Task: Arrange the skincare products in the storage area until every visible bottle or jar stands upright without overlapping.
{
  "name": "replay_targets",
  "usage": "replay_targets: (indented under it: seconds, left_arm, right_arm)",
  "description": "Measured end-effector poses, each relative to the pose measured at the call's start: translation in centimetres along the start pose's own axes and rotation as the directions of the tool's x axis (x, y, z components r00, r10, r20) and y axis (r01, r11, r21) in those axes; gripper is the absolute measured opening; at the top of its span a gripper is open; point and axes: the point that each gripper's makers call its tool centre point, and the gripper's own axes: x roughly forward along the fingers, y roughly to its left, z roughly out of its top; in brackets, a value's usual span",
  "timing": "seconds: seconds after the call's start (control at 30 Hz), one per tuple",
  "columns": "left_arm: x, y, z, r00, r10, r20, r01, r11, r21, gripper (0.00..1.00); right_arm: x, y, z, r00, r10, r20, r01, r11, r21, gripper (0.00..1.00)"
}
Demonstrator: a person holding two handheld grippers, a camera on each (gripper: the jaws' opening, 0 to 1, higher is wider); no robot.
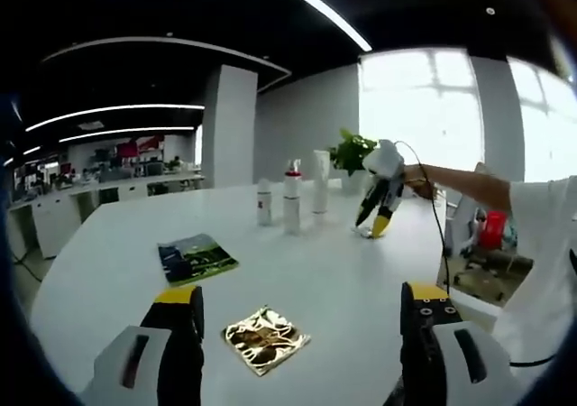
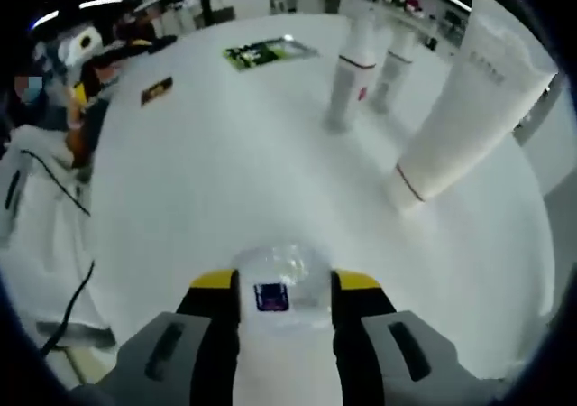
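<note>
So the right gripper [image 2: 284, 299] sits at the bottom centre of the right gripper view with its yellow-tipped jaws clamped on a small clear jar [image 2: 281, 284]; the jar's dark blue label faces the camera, and it's too squat and blurry to call its long axis; it rests on or just above the white table [image 2: 198, 171]. Upper right of that view, a big white tube [image 2: 469, 99] stands cap-down, long axis running up and leaning right; past it a white bottle with a red band [image 2: 350, 72] and another white bottle [image 2: 394, 68] stand upright, side by side.

In the left gripper view the left gripper [image 1: 302, 334] has its jaws wide apart, holding nothing, at the bottom; a gold foil sachet [image 1: 265, 338] lies flat between them; a green booklet [image 1: 196, 259] lies at centre left.
</note>
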Motion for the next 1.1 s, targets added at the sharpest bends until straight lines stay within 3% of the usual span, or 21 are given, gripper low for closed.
replay_targets:
  seconds: [0.13,0.27,0.37,0.43,0.53,0.57,0.6,0.63,0.67,0.7,0.77,0.9,0.93,1.0,1.07,1.1]
  left_arm:
    - [0.0,0.0,0.0,1.000,0.002,0.001,-0.002,1.000,0.005,0.93]
    - [0.1,0.0,0.1,1.000,0.006,0.005,-0.006,1.000,0.003,0.92]
    - [0.2,-0.1,0.1,1.000,0.007,0.003,-0.007,1.000,0.009,0.92]
    - [0.3,-0.2,0.2,1.000,0.003,0.015,-0.003,1.000,0.005,0.92]
    - [0.4,-0.6,0.7,0.999,-0.022,0.045,0.023,0.999,-0.023,0.92]
    - [0.4,-0.7,0.7,0.999,-0.022,0.049,0.023,1.000,-0.021,0.92]
    - [0.4,-0.7,0.7,0.998,-0.023,0.051,0.024,1.000,-0.016,0.92]
    - [0.4,-0.8,0.7,0.999,-0.023,0.050,0.023,1.000,-0.012,0.92]
    - [0.4,-0.8,0.7,0.999,-0.022,0.049,0.022,1.000,-0.010,0.92]
    - [0.4,-0.6,0.7,0.999,-0.013,0.048,0.013,1.000,-0.001,0.92]
    - [0.4,-0.5,0.6,0.999,-0.006,0.047,0.006,1.000,-0.003,0.92]
    - [0.1,0.0,0.8,0.998,0.008,0.065,-0.007,1.000,-0.021,0.91]
    - [0.1,0.1,0.8,0.998,0.010,0.066,-0.008,1.000,-0.022,0.91]
    - [-0.1,0.2,0.9,0.997,0.020,0.074,-0.018,0.999,-0.026,0.91]
    - [-0.2,0.3,1.1,0.996,0.027,0.080,-0.025,0.999,-0.026,0.91]
    - [-0.2,0.3,1.1,0.996,0.029,0.081,-0.027,0.999,-0.025,0.91]
  right_arm:
    - [-0.7,-0.8,2.7,0.994,-0.020,0.104,0.022,0.999,-0.023,0.38]
    - [-1.1,0.6,5.8,0.968,-0.031,0.248,0.045,0.998,-0.051,0.38]
    - [-1.1,2.4,8.0,0.939,-0.026,0.344,0.049,0.997,-0.058,0.38]
    - [-1.1,3.0,10.1,0.900,-0.022,0.435,0.053,0.997,-0.058,0.38]
    - [-0.8,3.8,12.3,0.853,-0.020,0.522,0.063,0.996,-0.065,0.38]
    - [-0.6,4.0,12.7,0.845,-0.021,0.535,0.066,0.996,-0.065,0.38]
    - [-0.5,4.2,13.6,0.821,-0.024,0.571,0.068,0.996,-0.056,0.38]
    - [-0.3,4.4,14.2,0.804,-0.020,0.594,0.065,0.996,-0.054,0.38]
    - [-0.2,4.5,14.4,0.798,-0.017,0.602,0.062,0.997,-0.053,0.38]
    - [0.2,4.8,15.2,0.772,-0.020,0.635,0.058,0.998,-0.039,0.38]
    - [0.6,5.0,15.8,0.757,-0.024,0.653,0.062,0.997,-0.035,0.38]
    - [1.1,5.2,17.7,0.678,-0.048,0.734,0.054,0.998,0.016,0.39]
    - [1.1,5.2,17.9,0.670,-0.049,0.741,0.050,0.999,0.020,0.39]
    - [1.2,5.0,18.9,0.619,-0.063,0.783,0.032,0.998,0.055,0.39]
    - [1.2,4.9,19.4,0.593,-0.066,0.803,0.019,0.998,0.068,0.39]
    - [1.0,4.9,19.9,0.556,-0.073,0.828,0.004,0.996,0.086,0.39]
